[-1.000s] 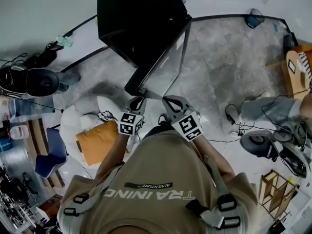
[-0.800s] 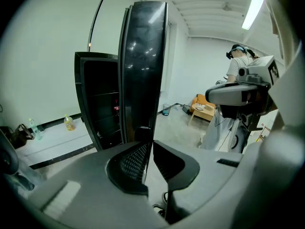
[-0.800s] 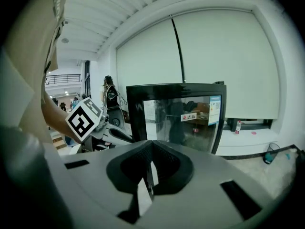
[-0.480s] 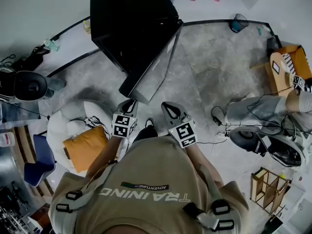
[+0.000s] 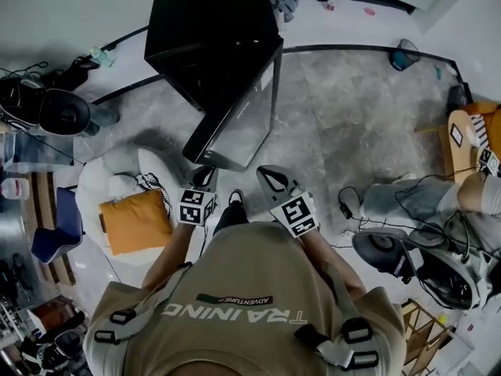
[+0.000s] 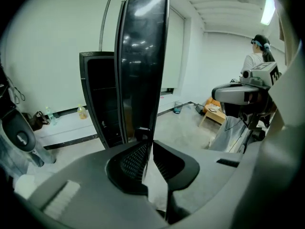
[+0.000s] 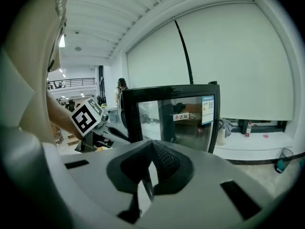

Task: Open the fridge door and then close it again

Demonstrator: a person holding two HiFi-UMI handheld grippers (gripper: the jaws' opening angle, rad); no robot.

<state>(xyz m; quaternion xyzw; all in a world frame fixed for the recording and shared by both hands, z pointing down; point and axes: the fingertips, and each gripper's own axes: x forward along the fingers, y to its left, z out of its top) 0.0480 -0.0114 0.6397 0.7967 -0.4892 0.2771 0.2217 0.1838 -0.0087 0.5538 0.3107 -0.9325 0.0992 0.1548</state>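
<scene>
The black fridge (image 5: 207,30) stands ahead of me with its glass door (image 5: 246,116) swung out toward me. My left gripper (image 5: 205,175) is shut on nothing, with its tips just short of the door's near lower corner. In the left gripper view the door (image 6: 143,56) stands edge-on right beyond the left gripper (image 6: 148,144); I cannot tell whether they touch. My right gripper (image 5: 274,180) is also shut and empty, a little right of the door. It faces the glass door (image 7: 176,116) beyond the right gripper (image 7: 151,144).
A white beanbag with an orange cushion (image 5: 133,222) lies left of my feet. A black stool (image 5: 66,112) is further left. Cables (image 5: 368,210), a chair base (image 5: 383,249) and a wooden table (image 5: 470,131) fill the right side. Another person (image 6: 257,56) stands at the far right.
My head view has shifted and the fridge sits a little further left in it. The door stands at much the same angle. Both grippers stay shut, close before its free edge.
</scene>
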